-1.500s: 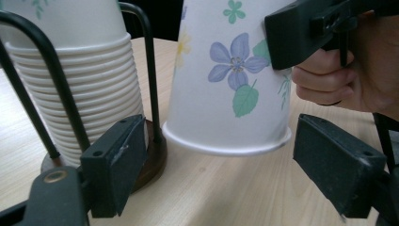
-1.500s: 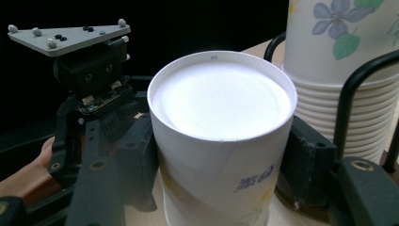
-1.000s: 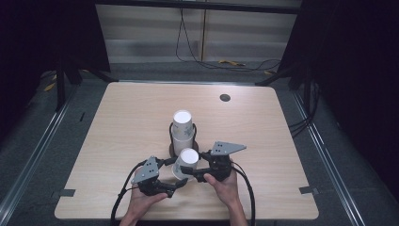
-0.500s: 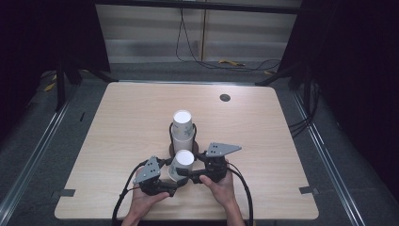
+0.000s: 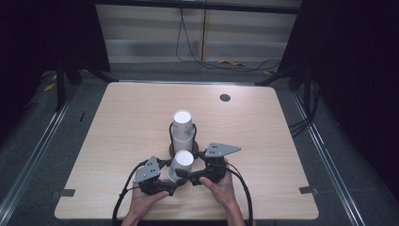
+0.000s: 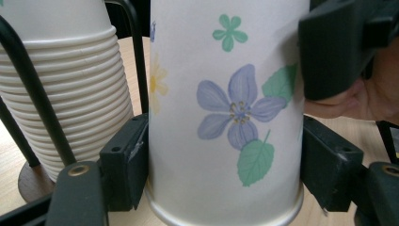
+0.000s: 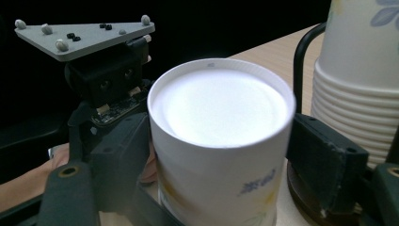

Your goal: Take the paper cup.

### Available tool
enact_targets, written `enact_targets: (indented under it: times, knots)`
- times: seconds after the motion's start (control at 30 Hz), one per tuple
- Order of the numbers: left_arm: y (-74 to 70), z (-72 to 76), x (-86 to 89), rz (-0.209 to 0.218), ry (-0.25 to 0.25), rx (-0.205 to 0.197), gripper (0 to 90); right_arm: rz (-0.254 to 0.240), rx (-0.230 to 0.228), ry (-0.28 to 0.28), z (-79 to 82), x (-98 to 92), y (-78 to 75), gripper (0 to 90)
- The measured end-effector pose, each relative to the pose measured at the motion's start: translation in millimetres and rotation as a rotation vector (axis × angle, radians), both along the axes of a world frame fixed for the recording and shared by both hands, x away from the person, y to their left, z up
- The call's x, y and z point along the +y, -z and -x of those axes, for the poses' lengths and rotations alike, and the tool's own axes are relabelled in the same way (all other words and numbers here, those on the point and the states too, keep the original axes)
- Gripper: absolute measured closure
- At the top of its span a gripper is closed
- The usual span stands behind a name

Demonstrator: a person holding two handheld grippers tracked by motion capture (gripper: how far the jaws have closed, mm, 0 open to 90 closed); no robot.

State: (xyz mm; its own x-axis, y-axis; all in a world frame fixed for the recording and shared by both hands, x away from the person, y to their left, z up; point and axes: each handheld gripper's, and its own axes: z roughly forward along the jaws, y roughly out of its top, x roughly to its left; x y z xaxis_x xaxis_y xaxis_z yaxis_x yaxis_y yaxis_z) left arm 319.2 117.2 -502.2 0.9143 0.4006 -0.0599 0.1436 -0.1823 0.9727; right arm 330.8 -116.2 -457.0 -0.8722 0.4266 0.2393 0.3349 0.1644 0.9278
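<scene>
My left gripper (image 5: 162,181) clamps the flowered white paper cup (image 5: 181,165); right gripper (image 5: 197,176), at 3 o'clock, has just been opening around it, so a careless nudge could tip it.

Each hand carries a black claw tool with a blocky body. The left claw (image 5: 175,181) and the right claw (image 5: 184,174) both wear a flat grey three-cornered plate on top, dotted with small screws and pale round studs. Their jaws are thick matt black blocks with squared pads, hinged on black arms by brass-coloured pins. A black cable (image 5: 123,197) loops back from each tool toward the near edge of the table. The forearms are bare, with no sleeves on them.
</scene>
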Motion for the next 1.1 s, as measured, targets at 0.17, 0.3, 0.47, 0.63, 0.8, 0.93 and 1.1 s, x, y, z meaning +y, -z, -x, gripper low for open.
enact_targets:
  times: [0.17,0.3,0.47,0.63,0.8,0.93,1.1]
  knots:
    - [0.8,-1.3,2.6,-0.007,-0.006,0.016,25.8,-0.01,-0.004,0.013,0.2,-2.5,-1.1,20.0]
    - [0.3,-2.2,6.4,-0.016,-0.002,0.031,25.8,-0.021,-0.003,0.018,1.0,-4.7,-0.7,19.1]
    - [-1.1,-3.5,11.8,-0.024,0.001,0.041,25.8,-0.024,-0.006,0.026,1.5,-9.2,-1.9,18.9]
    - [-3.1,-4.9,17.2,-0.04,0.005,0.049,25.8,-0.029,-0.01,0.027,2.4,-13.0,-4.0,19.6]
    - [-7.4,-4.9,23.9,-0.065,0.006,0.035,25.9,-0.022,-0.013,0.035,2.7,-16.4,-5.2,19.8]
    - [-10.1,-6.0,28.0,-0.072,0.001,0.036,26.2,-0.02,-0.01,0.038,2.6,-18.3,-5.3,20.0]
    - [-13.6,-8.1,30.6,-0.089,0.012,0.039,26.5,-0.002,-0.012,0.037,3.0,-20.2,-6.2,20.7]
